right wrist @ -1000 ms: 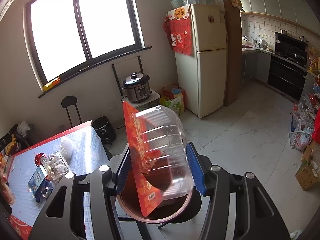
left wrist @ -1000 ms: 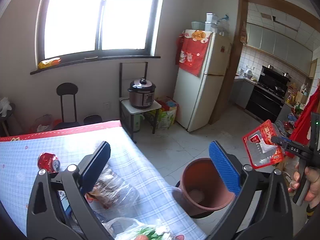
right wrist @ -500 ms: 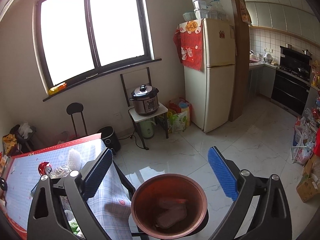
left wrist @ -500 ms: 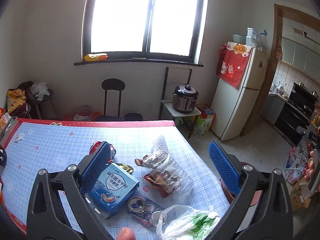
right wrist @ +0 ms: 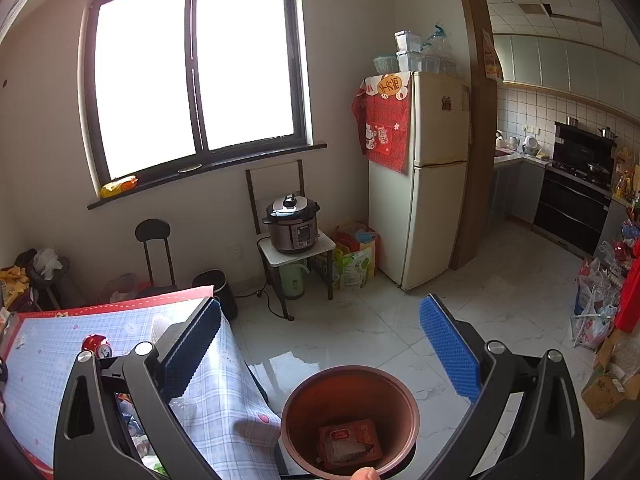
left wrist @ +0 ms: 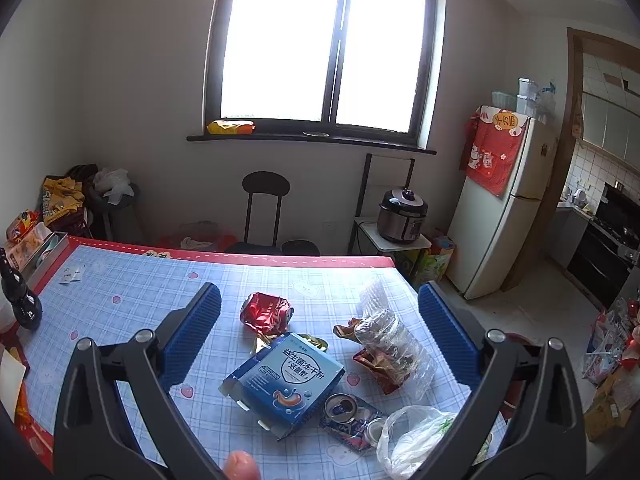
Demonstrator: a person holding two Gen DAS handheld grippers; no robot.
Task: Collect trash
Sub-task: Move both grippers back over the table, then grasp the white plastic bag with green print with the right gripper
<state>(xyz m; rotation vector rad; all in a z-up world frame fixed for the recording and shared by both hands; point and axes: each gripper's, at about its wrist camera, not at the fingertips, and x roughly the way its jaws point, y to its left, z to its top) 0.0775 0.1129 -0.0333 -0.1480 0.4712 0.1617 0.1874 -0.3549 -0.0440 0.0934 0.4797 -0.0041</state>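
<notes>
My left gripper [left wrist: 320, 332] is open and empty above the table [left wrist: 120, 280], over a pile of trash. The pile holds a crushed red can [left wrist: 266, 313], a light blue carton [left wrist: 286, 380], a clear plastic container with wrappers [left wrist: 392, 350], a flattened can [left wrist: 348, 412] and a white plastic bag [left wrist: 416, 436]. My right gripper [right wrist: 320, 356] is open and empty above the brown bin [right wrist: 350, 420] on the floor beside the table. A red-backed clear package [right wrist: 350, 442] lies inside the bin. The red can also shows in the right wrist view [right wrist: 96, 345].
A dark bottle [left wrist: 18, 300] stands at the table's left edge. A black chair [left wrist: 264, 208] and a stand with a pressure cooker [left wrist: 402, 216] are behind the table. A fridge [right wrist: 420, 176] stands by the kitchen doorway. Bags [right wrist: 596, 312] lie on the floor at right.
My right gripper opened and the red-backed clear package dropped into the bin. My left gripper swung left from the bin to above the trash on the table.
</notes>
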